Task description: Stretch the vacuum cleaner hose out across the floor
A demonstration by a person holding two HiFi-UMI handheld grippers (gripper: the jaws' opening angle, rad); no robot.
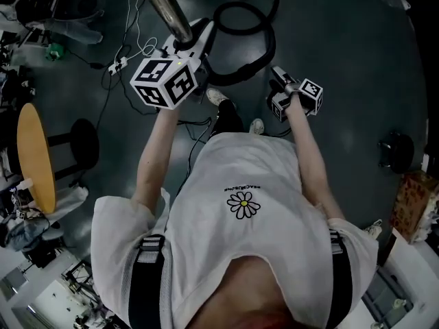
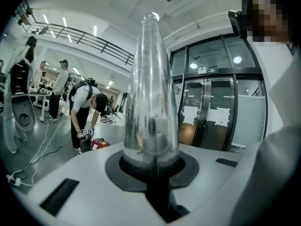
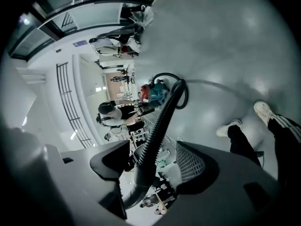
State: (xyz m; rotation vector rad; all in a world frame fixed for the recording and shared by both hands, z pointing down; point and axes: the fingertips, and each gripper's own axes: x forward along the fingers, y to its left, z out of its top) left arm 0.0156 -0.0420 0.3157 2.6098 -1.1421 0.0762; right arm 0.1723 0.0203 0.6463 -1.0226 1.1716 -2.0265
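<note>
In the head view my left gripper (image 1: 186,44) is raised in front of me, shut on a shiny metal vacuum tube (image 1: 163,4) that slants up to the left. The left gripper view shows that tube (image 2: 151,88) standing clamped between the dark pads of the left gripper (image 2: 153,167). The black ribbed hose (image 1: 257,52) lies looped on the floor ahead. My right gripper (image 1: 278,81) is beside the loop. In the right gripper view the hose (image 3: 162,117) runs between the wide jaws of the right gripper (image 3: 150,166), with a gap at the right pad, back to the red and teal vacuum body (image 3: 154,92).
A round wooden table (image 1: 36,156) and a black stool (image 1: 84,142) stand at the left. A power strip with cables (image 1: 118,64) lies on the dark floor. My shoes (image 1: 218,97) are just under the grippers. Other people (image 2: 87,112) work nearby.
</note>
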